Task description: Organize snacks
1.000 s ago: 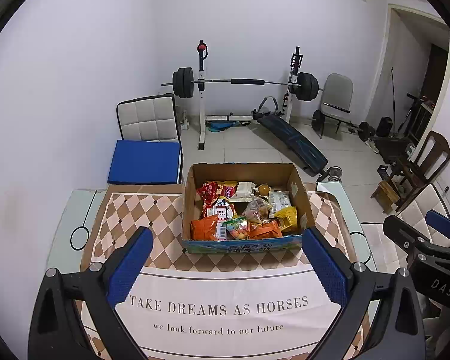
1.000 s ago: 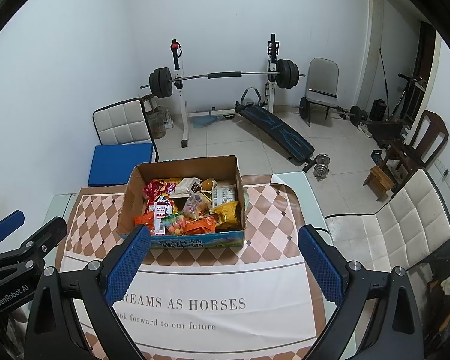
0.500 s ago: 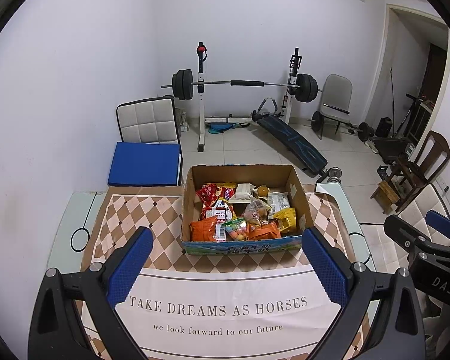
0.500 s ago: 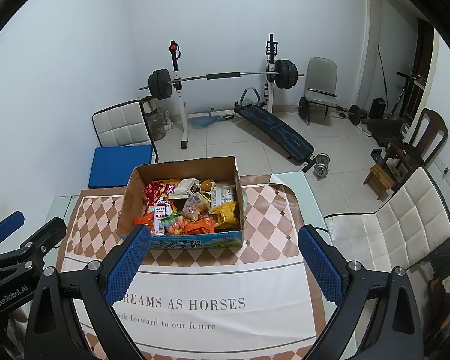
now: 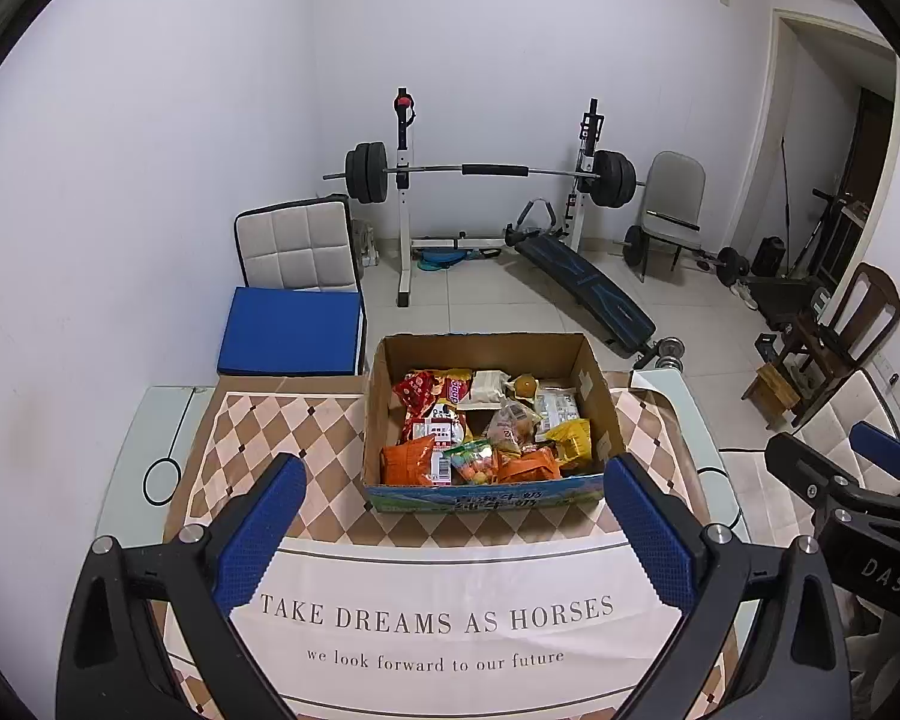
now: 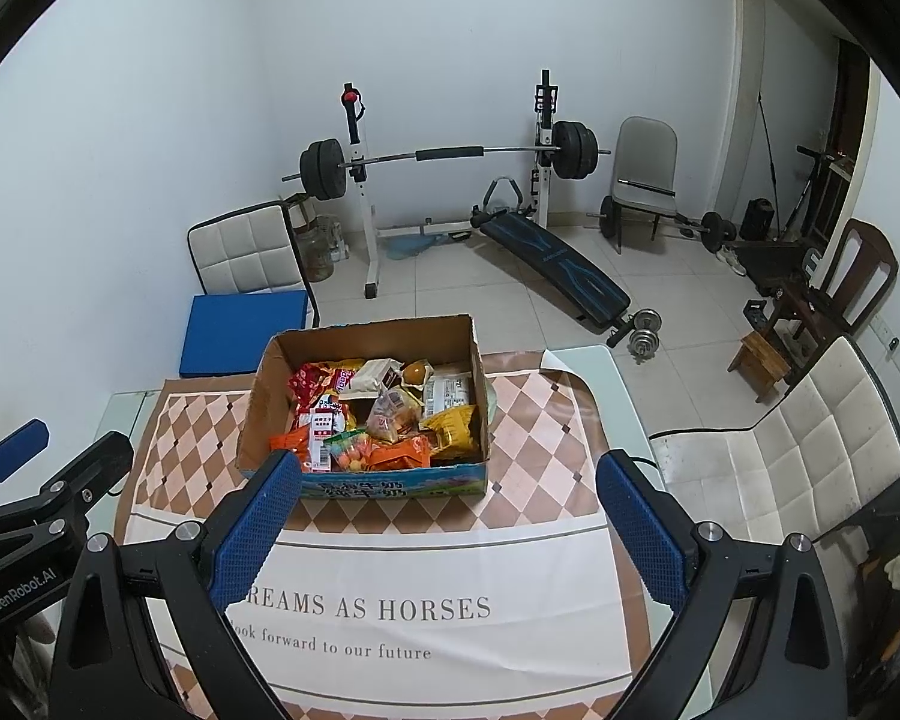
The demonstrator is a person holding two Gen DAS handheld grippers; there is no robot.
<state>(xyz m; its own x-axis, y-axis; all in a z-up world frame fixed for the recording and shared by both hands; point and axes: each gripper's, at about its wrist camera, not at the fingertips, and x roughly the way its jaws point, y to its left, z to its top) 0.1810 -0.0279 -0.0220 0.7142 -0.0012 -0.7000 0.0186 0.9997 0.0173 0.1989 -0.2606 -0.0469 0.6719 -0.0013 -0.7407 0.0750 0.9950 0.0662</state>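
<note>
Open brown cardboard box with a blue printed front panel sits on the diamond-checked brown and cream tablecloth, toward the far half of the glass-topped table. Box is packed with snack packets: orange crinkly bag at the near left corner, clear pouch of coloured sweets just beside it, yellow foil packet at the near right, red patterned bag at the far left.

Left wrist view only: the full slogan "TAKE DREAMS AS HORSES" on the white cloth panel; the other tool's black arm marked "DAS" at 3 o'clock.

Right wrist view only: a cream quilted chair just off the table's right edge at 3 o'clock; a pair of chrome dumbbells on the tiled floor; the slogan's start cut off by a finger; the other tool, marked "GenRobot.AI", at 9 o'clock.

Both views: a barbell on a white rack against the far wall at 12 o'clock.

Left gripper: held above the near cloth, pointed at the box, blue-padded fingers spread wide, nothing between them. The box front falls inside the gap but well beyond the tips.

Right gripper: same posture, jaws wide apart and empty, hovering over the printed panel. Box sits off toward 11 o'clock; its near left corner hidden behind the left fingertip.
</note>
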